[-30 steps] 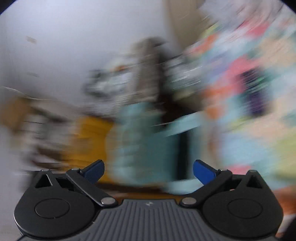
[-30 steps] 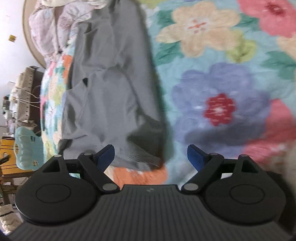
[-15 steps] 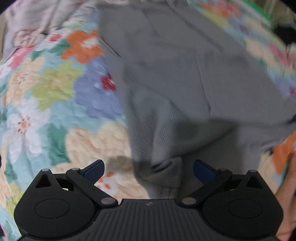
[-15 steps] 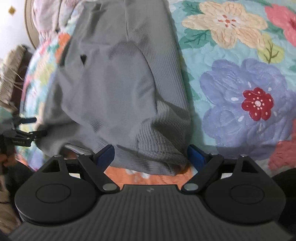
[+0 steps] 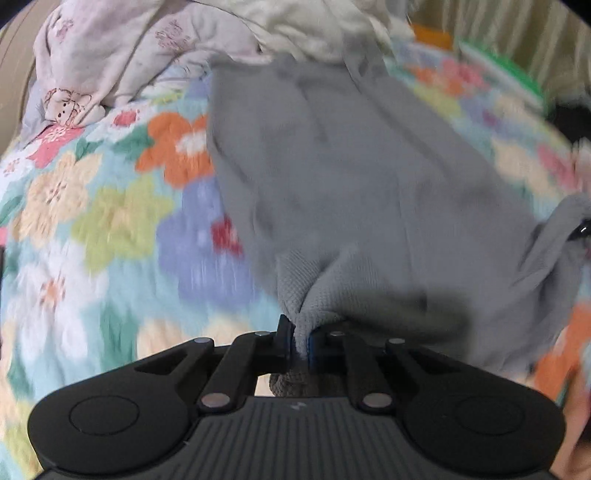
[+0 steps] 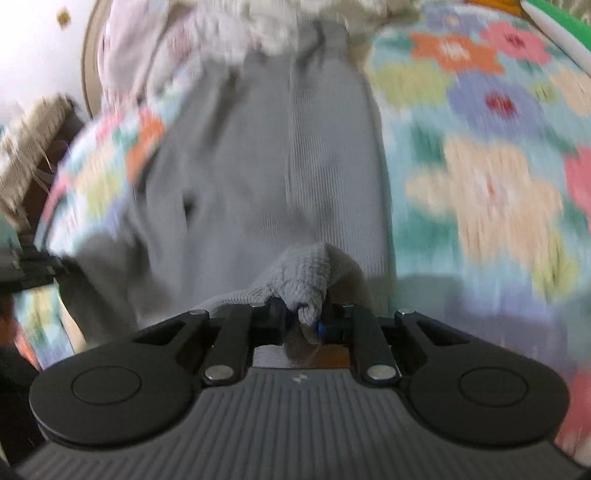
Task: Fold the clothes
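Note:
A grey ribbed-knit garment [image 5: 351,177] lies stretched along a flowered quilt, running away from both cameras. My left gripper [image 5: 298,341] is shut on its near left corner, the cloth bunched between the blue pads. In the right wrist view the same grey garment [image 6: 266,158] fills the middle, and my right gripper [image 6: 304,319] is shut on a thick fold of its near edge. At that view's left edge the left gripper [image 6: 33,269] shows, pulling the hem. The far end of the garment is tucked under pale bedding.
The flowered quilt [image 5: 110,229] covers the bed on both sides of the garment. A heap of pale pink and cream bedding [image 5: 147,48] lies at the far end. A green-edged object [image 6: 554,26] sits at the far right. A fringed woven thing [image 6: 33,136] stands left of the bed.
Both grippers were open above the garment's near edge half a second ago; now each has shut on a corner of it. The left camera swung from the room down to the bed.

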Motion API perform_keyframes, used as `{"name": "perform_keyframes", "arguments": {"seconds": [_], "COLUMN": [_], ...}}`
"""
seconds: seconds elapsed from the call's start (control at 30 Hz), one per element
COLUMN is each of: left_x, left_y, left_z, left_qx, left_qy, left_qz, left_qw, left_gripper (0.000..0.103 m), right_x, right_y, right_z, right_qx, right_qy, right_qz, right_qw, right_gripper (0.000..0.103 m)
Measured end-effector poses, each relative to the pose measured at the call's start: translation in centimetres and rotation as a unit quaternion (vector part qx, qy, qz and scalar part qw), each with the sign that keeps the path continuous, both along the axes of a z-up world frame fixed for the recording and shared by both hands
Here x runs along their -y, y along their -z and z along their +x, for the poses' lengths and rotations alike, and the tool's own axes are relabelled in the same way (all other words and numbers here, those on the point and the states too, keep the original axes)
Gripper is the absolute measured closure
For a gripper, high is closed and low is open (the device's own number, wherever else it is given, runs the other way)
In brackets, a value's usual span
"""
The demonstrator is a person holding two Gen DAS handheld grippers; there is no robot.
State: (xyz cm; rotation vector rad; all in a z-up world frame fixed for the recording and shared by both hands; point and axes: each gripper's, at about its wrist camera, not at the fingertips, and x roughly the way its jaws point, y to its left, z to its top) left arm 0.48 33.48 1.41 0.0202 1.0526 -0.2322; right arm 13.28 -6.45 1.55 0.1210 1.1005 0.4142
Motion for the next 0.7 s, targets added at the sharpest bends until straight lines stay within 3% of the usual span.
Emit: {"name": "perform_keyframes", "arguments": {"seconds": [0.1,0.2,0.27,0.3,0.33,0.37,0.4,0.43,0.47,0.6,0.7], "left_x": [-1.6,-3.3,-6.0,-7.3,-8.8,-10.0,-10.9,-11.8,-12.6,-14.1,-14.7], "left_y": [-1.1,-0.7,-0.5,-0.3,0.1,0.8,1.6,2.5,3.3,5.8,7.4], "left_z": [6.9,15.1,21.3,24.2,26.7,28.6,30.2,31.5,32.0,30.8,28.0], "left_qx": [0.007,0.005,0.01,0.014,0.016,0.011,0.001,-0.006,-0.005,-0.032,-0.054], "left_qy": [-0.025,-0.06,-0.091,-0.105,-0.127,-0.151,-0.169,-0.196,-0.223,-0.233,-0.219], "left_qz": [-0.036,-0.075,-0.107,-0.136,-0.182,-0.225,-0.253,-0.276,-0.287,-0.279,-0.282], "left_qw": [0.999,0.9953,0.9901,0.985,0.9748,0.9625,0.9526,0.9411,0.9317,0.9311,0.9327], "left_gripper": [0.094,0.094,0.094,0.093,0.085,0.075,0.05,0.041,0.039,0.015,0.011], "right_x": [-1.9,-4.2,-5.0,-5.4,-5.9,-5.9,-5.6,-5.3,-4.8,-1.4,0.7], "right_y": [-2.3,-4.0,-4.2,-4.1,-3.4,-2.2,-1.2,-0.3,0.5,5.4,8.0], "right_z": [7.2,17.9,21.3,23.1,25.7,27.9,28.7,29.0,28.7,23.3,19.2], "right_qx": [0.012,0.026,0.05,0.073,0.081,0.074,0.065,0.058,0.056,0.032,0.001], "right_qy": [0.005,0.025,0.044,0.063,0.078,0.098,0.115,0.129,0.138,0.151,0.14], "right_qz": [0.026,0.042,0.042,0.041,0.037,0.03,0.028,0.027,0.029,0.053,0.087], "right_qw": [1.0,0.998,0.997,0.994,0.993,0.992,0.991,0.99,0.988,0.987,0.986], "right_gripper": [0.09,0.09,0.089,0.084,0.083,0.07,0.057,0.057,0.056,0.039,0.039]}}
